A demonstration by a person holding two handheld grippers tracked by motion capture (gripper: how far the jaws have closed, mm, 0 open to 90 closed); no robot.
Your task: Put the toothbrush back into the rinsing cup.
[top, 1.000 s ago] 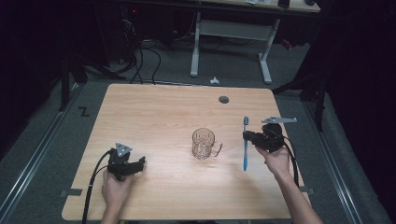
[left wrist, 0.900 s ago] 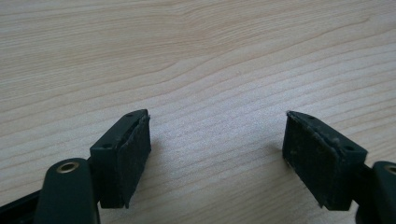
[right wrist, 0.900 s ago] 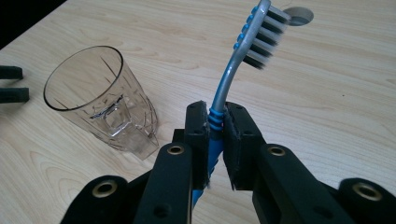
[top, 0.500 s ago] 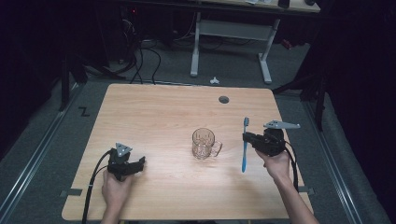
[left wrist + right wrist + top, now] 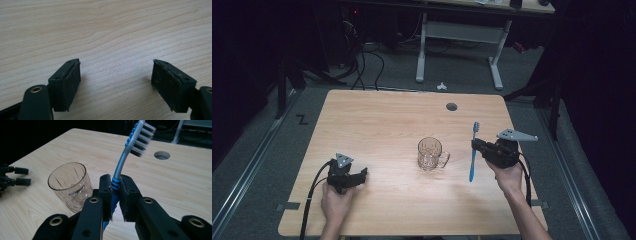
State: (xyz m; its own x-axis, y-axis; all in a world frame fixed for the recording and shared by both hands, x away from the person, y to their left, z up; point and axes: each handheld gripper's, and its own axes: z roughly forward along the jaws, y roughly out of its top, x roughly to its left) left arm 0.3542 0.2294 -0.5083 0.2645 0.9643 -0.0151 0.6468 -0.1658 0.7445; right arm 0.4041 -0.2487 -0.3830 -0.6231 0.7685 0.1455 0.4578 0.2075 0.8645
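Note:
A clear glass mug (image 5: 431, 153) (image 5: 70, 185) stands upright and empty near the middle of the wooden table (image 5: 387, 120). To its right my right gripper (image 5: 475, 146) (image 5: 115, 185) is shut on a blue toothbrush (image 5: 473, 150) (image 5: 130, 150), held above the table with its bristle head pointing up and away. My left gripper (image 5: 362, 175) (image 5: 116, 82) rests on the table at the front left, open, with bare wood between its pads (image 5: 71, 82). The left gripper also shows far off (image 5: 15, 178) in the right gripper view.
A round cable hole (image 5: 451, 106) (image 5: 162, 155) lies in the table near its far edge. Beyond the table stand a white desk frame (image 5: 457, 45) and cables (image 5: 362, 60) on the floor. Bare wood lies around the mug.
My right gripper has lifted slightly with the toothbrush and tipped it more upright. The left gripper and the mug have not moved.

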